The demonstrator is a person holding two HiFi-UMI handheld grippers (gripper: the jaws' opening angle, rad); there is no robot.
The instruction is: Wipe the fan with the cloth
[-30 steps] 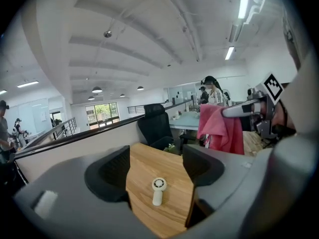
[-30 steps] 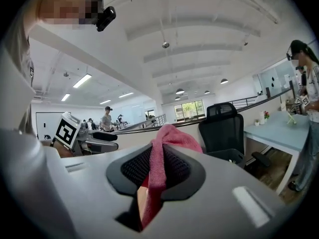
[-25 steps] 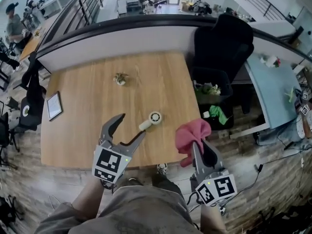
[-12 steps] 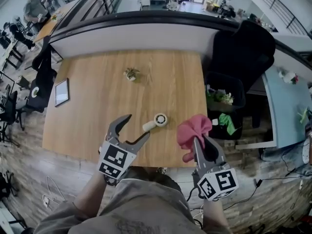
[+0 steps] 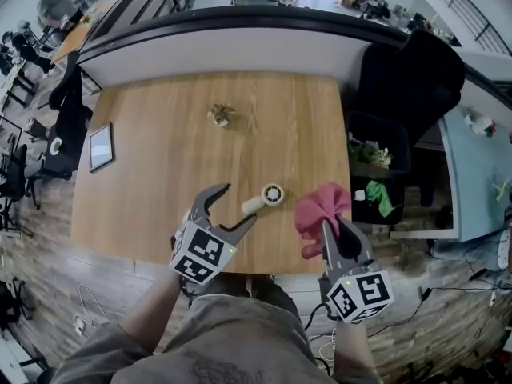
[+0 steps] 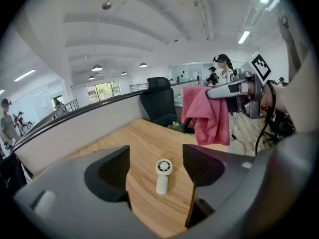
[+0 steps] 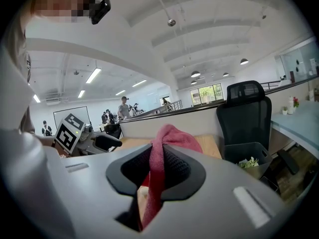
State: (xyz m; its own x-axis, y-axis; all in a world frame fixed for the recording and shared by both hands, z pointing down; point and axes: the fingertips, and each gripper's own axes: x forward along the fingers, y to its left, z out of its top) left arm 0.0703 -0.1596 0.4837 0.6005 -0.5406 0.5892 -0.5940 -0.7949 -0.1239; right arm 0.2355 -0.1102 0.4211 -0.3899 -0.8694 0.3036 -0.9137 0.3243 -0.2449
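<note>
My left fingers (image 6: 107, 173) are spread wide and hold nothing. The fan (image 6: 162, 176) lies on the tabletop (image 5: 160, 174) straight ahead between them, handle toward me, head farther. Left is the nearer. My right fingers (image 7: 177, 169) pinch the cloth (image 7: 159, 153), to the fan's right. I can't judge my height above the fan.
</note>
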